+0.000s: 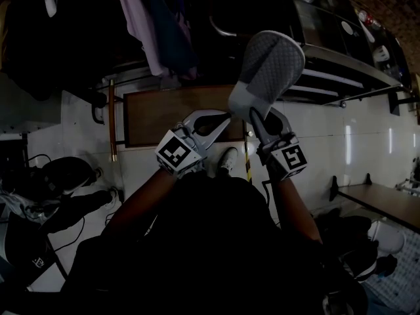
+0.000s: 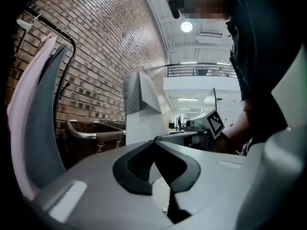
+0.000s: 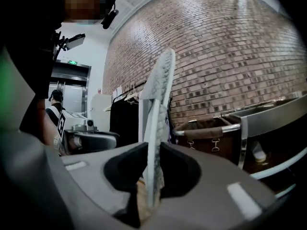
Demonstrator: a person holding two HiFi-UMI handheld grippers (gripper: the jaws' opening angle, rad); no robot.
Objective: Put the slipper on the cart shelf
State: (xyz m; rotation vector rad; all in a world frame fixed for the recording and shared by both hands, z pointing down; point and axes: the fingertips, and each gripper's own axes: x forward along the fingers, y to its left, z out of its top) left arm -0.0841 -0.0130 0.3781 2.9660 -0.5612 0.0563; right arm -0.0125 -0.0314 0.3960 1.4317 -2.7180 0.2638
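Note:
A grey slipper (image 1: 269, 71) with a textured sole is held up in the air, and my right gripper (image 1: 252, 113) is shut on its heel end. In the right gripper view the slipper (image 3: 157, 123) stands edge-on between the black pads of that gripper (image 3: 153, 176). My left gripper (image 1: 220, 120) sits just left of the slipper's heel, its jaws together with nothing in them. From the left gripper (image 2: 154, 145) the slipper (image 2: 139, 109) shows ahead, apart from the jaws. The metal cart (image 1: 341, 58) with its shelves stands at the upper right, beyond the slipper.
A brown fabric hamper (image 1: 177, 113) on a metal frame stands on the floor below the grippers. Clothes (image 1: 151, 18) hang on a rack at the top left. Cables and dark gear (image 1: 59, 176) lie at the left. A brick wall (image 3: 230, 56) is behind the cart.

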